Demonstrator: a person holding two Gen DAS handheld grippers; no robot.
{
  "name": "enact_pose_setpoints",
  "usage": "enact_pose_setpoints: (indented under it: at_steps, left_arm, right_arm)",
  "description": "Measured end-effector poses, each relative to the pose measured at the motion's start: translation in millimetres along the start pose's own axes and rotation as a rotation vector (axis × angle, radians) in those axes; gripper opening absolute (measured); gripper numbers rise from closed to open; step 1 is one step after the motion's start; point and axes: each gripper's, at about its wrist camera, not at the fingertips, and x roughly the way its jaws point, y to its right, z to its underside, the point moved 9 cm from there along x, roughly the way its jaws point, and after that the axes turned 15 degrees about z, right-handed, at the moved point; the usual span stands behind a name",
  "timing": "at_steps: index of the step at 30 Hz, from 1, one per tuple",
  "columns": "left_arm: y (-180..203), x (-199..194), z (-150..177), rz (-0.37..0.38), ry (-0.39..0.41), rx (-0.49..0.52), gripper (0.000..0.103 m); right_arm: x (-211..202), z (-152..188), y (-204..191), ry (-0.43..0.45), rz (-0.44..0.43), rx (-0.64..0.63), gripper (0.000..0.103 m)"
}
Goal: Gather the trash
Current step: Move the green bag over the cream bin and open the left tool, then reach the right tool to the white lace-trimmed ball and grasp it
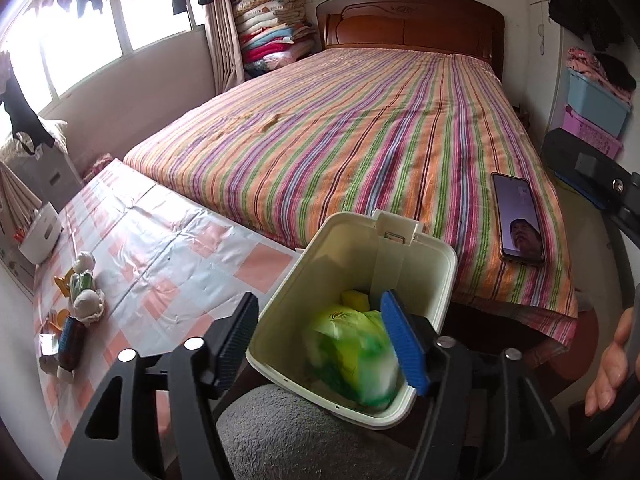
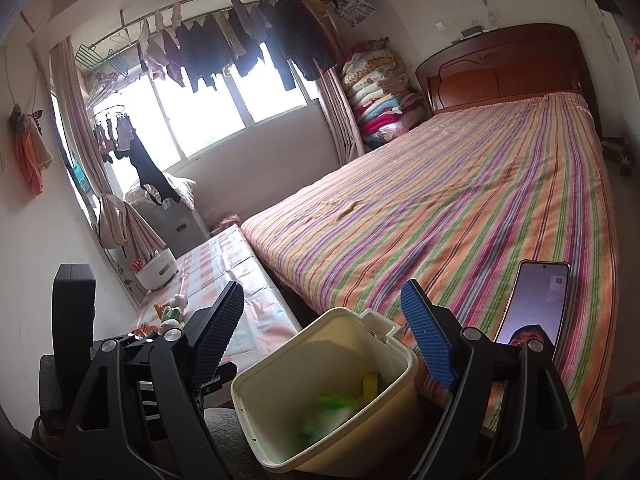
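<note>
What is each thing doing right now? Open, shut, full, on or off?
Left tongs: open, holding nothing.
Right tongs: open, holding nothing.
Trash bin: lid off, partly filled.
Green bag: lying inside the bin.
Phone: screen on, flat on the bed.

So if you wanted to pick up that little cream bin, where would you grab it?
I'd pinch the bin by its thin left wall near the rim, coming from above with the left hand-held gripper open. The top is open, so one finger can go inside and one outside. The green bag leaves that side free.
</note>
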Motion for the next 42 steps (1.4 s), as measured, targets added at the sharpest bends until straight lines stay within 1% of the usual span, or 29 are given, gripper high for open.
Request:
enact_pose_setpoints:
  at_steps: [4, 11, 14, 22, 28, 33, 38, 39, 40, 42]
  left_arm:
    - [-1, -2, 1, -0.008, -0.004, 0.002, 0.068]
    - [-13, -6, 7, -0.027, -0.009, -0.032, 0.069]
    - [-22, -9, 11, -0.036, -0.007, -0.050, 0.069]
    - [-53, -21, 24, -0.075, 0.003, -0.116, 0.069]
    - [-85, -33, 37, -0.115, 0.015, -0.177, 0.069]
    - [-121, -47, 56, -0.161, 0.026, -0.258, 0.069]
    - [-165, -66, 84, -0.231, 0.038, -0.358, 0.069]
    - [-177, -72, 91, -0.260, 0.041, -0.382, 0.069]
    - [-184, -76, 95, -0.279, 0.043, -0.396, 0.069]
    - [-203, -87, 107, -0.326, 0.051, -0.429, 0.069]
  right_arm:
    - [-1, 0, -3, 0.000, -0.005, 0.002, 0.080]
    - [2, -1, -17, -0.006, -0.030, -0.011, 0.080]
    - [5, 0, -28, -0.014, -0.047, -0.026, 0.082]
    - [15, 3, -66, -0.033, -0.111, -0.074, 0.082]
    - [27, 12, -111, -0.065, -0.177, -0.134, 0.082]
    - [39, 23, -155, -0.100, -0.248, -0.189, 0.082]
    - [54, 39, -202, -0.144, -0.305, -0.245, 0.083]
    - [57, 42, -210, -0.151, -0.312, -0.256, 0.085]
    - [62, 45, -223, -0.161, -0.321, -0.268, 0.089]
    - [68, 51, -238, -0.173, -0.333, -0.286, 0.090]
